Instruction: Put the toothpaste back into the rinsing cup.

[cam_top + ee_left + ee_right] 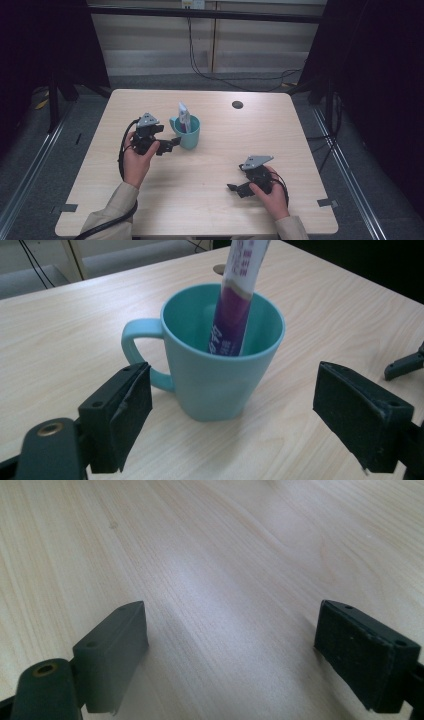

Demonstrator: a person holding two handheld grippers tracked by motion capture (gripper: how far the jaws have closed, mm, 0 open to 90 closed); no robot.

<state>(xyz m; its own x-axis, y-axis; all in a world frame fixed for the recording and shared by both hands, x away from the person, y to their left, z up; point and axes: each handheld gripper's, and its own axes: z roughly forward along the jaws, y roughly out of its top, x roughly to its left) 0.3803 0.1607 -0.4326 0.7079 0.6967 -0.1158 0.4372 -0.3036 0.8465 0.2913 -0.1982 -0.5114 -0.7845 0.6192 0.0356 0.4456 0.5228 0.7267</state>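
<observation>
The left gripper (172, 143) sits just beside a teal mug (188, 133) on the light wooden table (280, 135), its jaws spread wide and holding nothing. In the left gripper view the mug (222, 375) stands upright straight ahead of the left gripper (232, 415), centred in the gap between the two black jaws but a little beyond their tips, so neither pad touches its wall. The mug's handle points toward the jaw on the left of that view. A purple and white sachet (235, 305) stands inside the mug, leaning against the far part of the rim, with its upper end rising well above the rim. From above, the sachet (183, 117) tilts away from the gripper's side of the mug.

The right gripper (234, 188) lies low on the table, well apart from the mug, on the near right part of the tabletop, with the person's hand (272, 197) wrapped around its body. In the right gripper view the right gripper (232, 650) has its jaws released and wide apart, with bare wood grain between them and ahead of them.

A small dark round hole (237, 104) sits in the table beyond the mug, toward the far edge.
</observation>
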